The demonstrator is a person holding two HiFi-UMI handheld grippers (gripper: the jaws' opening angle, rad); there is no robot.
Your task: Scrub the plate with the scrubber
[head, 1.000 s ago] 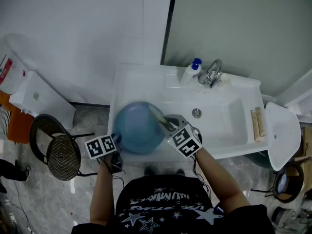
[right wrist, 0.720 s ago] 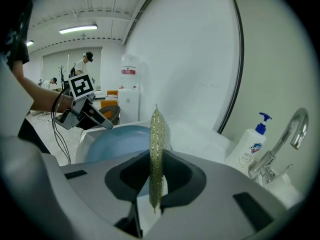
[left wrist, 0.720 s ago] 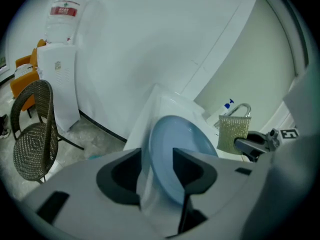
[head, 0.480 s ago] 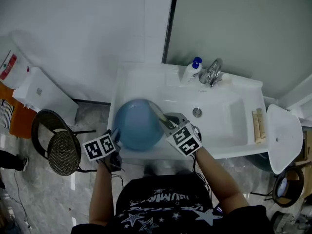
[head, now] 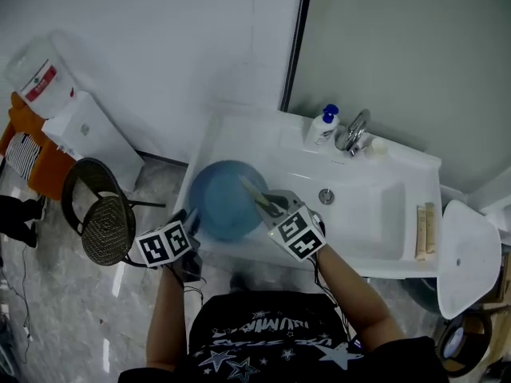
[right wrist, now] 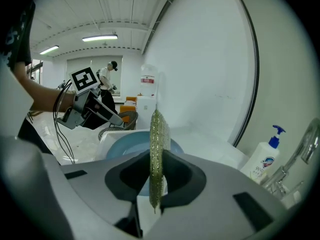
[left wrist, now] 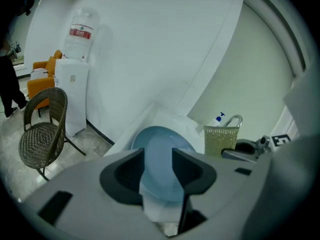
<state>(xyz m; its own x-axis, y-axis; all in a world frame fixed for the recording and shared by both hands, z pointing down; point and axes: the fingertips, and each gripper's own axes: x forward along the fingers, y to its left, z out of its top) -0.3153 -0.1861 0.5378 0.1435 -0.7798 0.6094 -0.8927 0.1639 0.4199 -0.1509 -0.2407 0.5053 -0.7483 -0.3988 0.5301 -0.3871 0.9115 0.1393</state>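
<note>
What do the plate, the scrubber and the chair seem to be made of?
The plate: smooth, even blue with soft sheen, probably plastic or glazed ceramic. The scrubber: thin yellow-green glittery woven mesh, likely synthetic. The chair: brown open weave, wicker or rattan look.

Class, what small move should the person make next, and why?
Probably lower the right gripper until the scrubber presses on the blue plate: the scrubber is clamped edge-on in its jaws over the plate, which rests at the left end of the sink.
</note>
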